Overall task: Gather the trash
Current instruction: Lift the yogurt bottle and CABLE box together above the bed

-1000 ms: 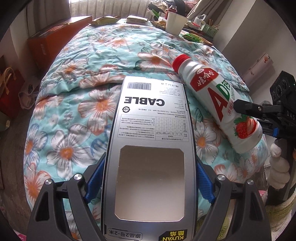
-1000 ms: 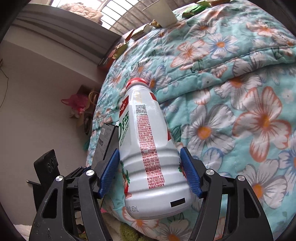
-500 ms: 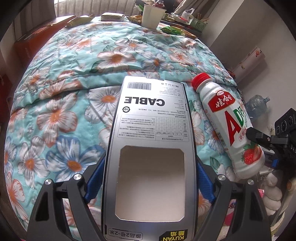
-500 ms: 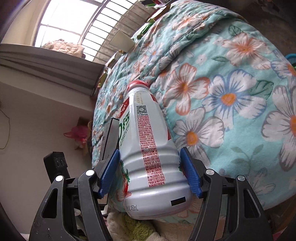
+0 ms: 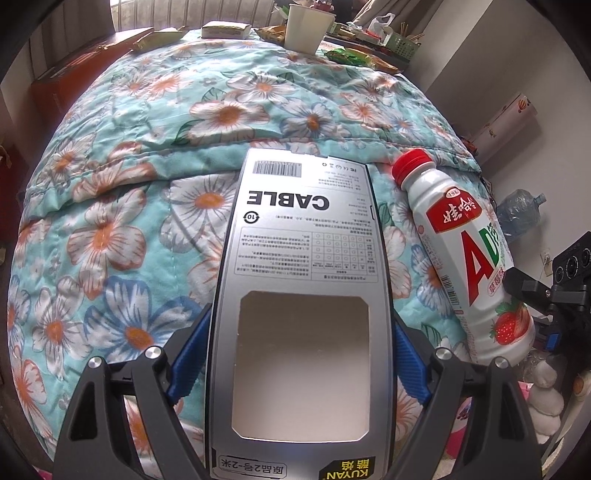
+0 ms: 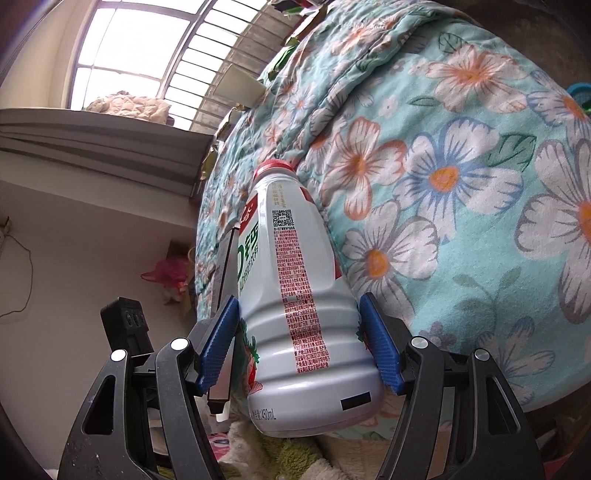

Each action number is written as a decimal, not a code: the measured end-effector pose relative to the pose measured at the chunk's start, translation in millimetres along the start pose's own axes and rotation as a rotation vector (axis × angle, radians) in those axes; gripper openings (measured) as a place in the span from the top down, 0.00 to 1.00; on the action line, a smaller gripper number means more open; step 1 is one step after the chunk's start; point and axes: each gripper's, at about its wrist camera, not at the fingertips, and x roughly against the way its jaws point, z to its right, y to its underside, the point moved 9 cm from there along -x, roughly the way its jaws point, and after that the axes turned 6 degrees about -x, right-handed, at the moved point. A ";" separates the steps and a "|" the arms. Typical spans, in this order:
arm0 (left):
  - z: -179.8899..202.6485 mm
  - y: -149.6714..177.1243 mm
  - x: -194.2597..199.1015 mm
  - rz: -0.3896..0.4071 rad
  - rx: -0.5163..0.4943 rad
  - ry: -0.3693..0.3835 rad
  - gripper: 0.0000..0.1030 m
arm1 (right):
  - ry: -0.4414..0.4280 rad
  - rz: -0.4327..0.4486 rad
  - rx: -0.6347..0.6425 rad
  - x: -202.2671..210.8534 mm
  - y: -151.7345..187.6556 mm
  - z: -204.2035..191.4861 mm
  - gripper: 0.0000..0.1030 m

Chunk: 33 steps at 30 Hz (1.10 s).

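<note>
Trash is being carried off: cable box [image 5: 301, 295] clenched between left fingers [image 5: 188, 354], bottle [image 6: 303, 302] between right fingers [image 6: 376, 343], now swung farther from the bed [image 5: 147, 147].

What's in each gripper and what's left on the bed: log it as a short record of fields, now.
left gripper: shut on cable box, grey, cut-out window, "CABLE" print
right gripper: shut on drink bottle, white, red cap, clamped near its base
bottle position: to the right of the box, cap pointing away from the gripper
surface below: floral quilt on a bed
remaining on far end of bed: paper cup, snack wrappers, small flat box
</note>
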 end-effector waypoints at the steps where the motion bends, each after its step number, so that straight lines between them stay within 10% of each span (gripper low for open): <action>1: 0.0 -0.7 -1.0 0.000 0.000 -0.001 0.18 | 0.000 0.000 0.001 -0.1 0.0 0.1 0.38; 33: 1.6 -6.2 -9.6 0.004 -0.060 -0.069 0.18 | -0.012 -0.026 0.020 0.9 -11.2 -7.5 0.33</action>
